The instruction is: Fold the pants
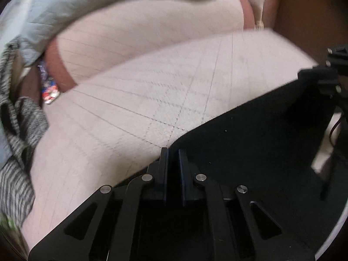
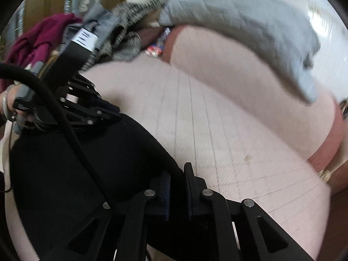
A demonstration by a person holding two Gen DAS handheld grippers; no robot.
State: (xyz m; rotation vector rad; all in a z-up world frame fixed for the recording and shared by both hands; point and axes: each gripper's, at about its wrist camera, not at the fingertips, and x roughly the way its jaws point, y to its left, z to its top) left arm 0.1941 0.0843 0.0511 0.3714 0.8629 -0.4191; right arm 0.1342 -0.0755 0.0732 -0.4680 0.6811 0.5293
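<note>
The black pants (image 1: 250, 143) lie spread over a pale pink quilted bed cover (image 1: 152, 87). My left gripper (image 1: 173, 152) has its jaws nearly closed on the pants' edge at the lower middle of the left wrist view. The right gripper (image 1: 326, 76) shows at that view's right edge, on the far end of the cloth. In the right wrist view my right gripper (image 2: 177, 174) is shut on the pants' edge (image 2: 65, 163). The left gripper (image 2: 104, 111) shows at the left there, gripping the same cloth. Both views are blurred.
A grey quilted blanket (image 2: 250, 21) lies along the back of the bed. A grey striped garment (image 1: 17, 134), a maroon garment (image 2: 37, 37) and a small colourful packet (image 2: 155, 47) sit at the bed's far side. A brown wooden frame (image 1: 304, 10) borders the bed.
</note>
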